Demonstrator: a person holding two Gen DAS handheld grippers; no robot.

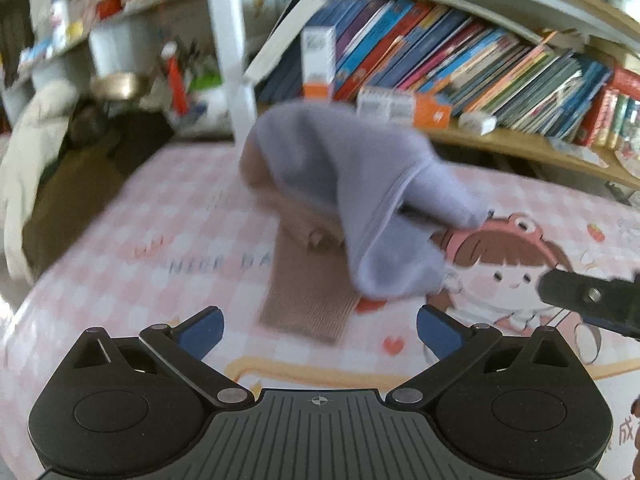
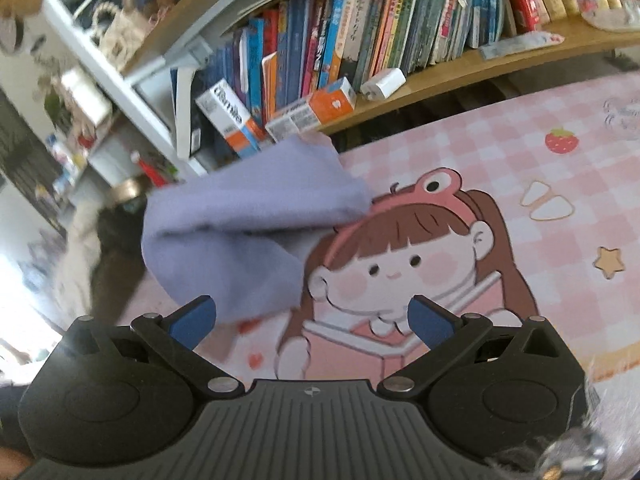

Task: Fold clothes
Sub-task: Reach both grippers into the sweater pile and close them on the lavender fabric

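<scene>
A lavender garment [image 1: 352, 196] lies heaped and bunched on a pink checked mat [image 1: 160, 232] with a cartoon girl print. It partly covers a brown knitted piece [image 1: 308, 300] that lies flat beneath it. My left gripper [image 1: 320, 330] is open just short of the brown piece's near edge, holding nothing. In the right wrist view the lavender garment [image 2: 244, 228] sits ahead and to the left. My right gripper [image 2: 312, 320] is open above the mat [image 2: 540, 168], its left finger near the garment's hem. The right gripper's dark body [image 1: 592, 300] shows at the left view's right edge.
A wooden shelf [image 1: 520, 144] packed with books [image 1: 460, 56] runs along the far side of the mat, with small boxes [image 2: 312, 114] lying on it. A white post [image 1: 230, 48] stands behind the clothes. Clutter and pale fabric [image 1: 28, 152] fill the far left.
</scene>
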